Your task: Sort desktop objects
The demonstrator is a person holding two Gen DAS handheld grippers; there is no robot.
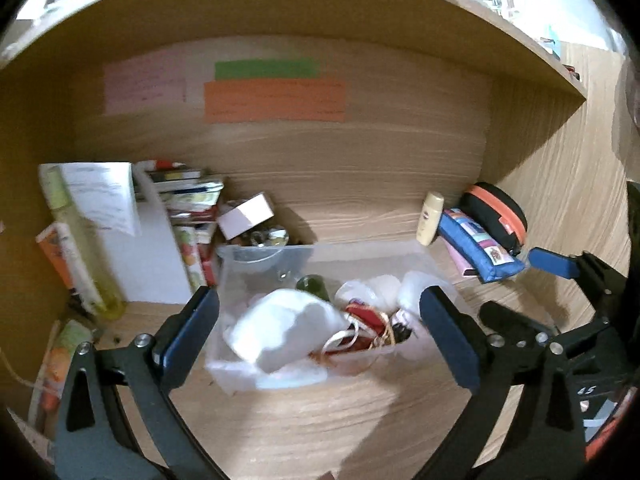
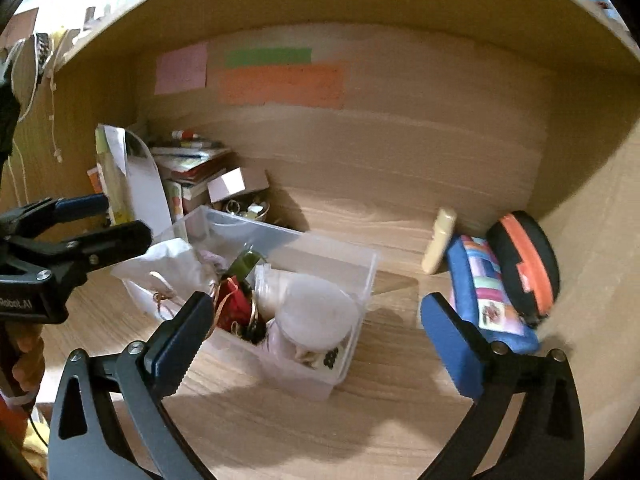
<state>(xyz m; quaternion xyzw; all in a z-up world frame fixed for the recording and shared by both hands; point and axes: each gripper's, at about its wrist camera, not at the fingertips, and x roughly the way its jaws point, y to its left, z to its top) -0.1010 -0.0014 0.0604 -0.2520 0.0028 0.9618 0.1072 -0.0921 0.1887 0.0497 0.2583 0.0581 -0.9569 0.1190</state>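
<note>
A clear plastic bin (image 1: 276,249) (image 2: 308,380) stands on the wooden desk inside a shelf niche. It holds a white bag (image 1: 280,332) (image 2: 168,260), a red pouch (image 1: 364,316) (image 2: 232,304), a green bottle (image 1: 312,283) (image 2: 246,264) and clear lidded cups (image 2: 316,312). My left gripper (image 1: 320,336) (image 2: 102,220) hangs open near the bin's left end, its pads touching nothing. My right gripper (image 2: 316,344) (image 1: 528,288) is open too, in front of the bin's right end, and holds nothing.
Right of the bin lie a blue pencil case (image 1: 480,250) (image 2: 490,292), a black-and-orange round case (image 1: 496,216) (image 2: 524,264) and a cream bottle (image 1: 430,218) (image 2: 440,240). Stacked books (image 1: 192,200) (image 2: 192,164), papers and a small white box (image 1: 248,216) (image 2: 236,184) crowd the left corner.
</note>
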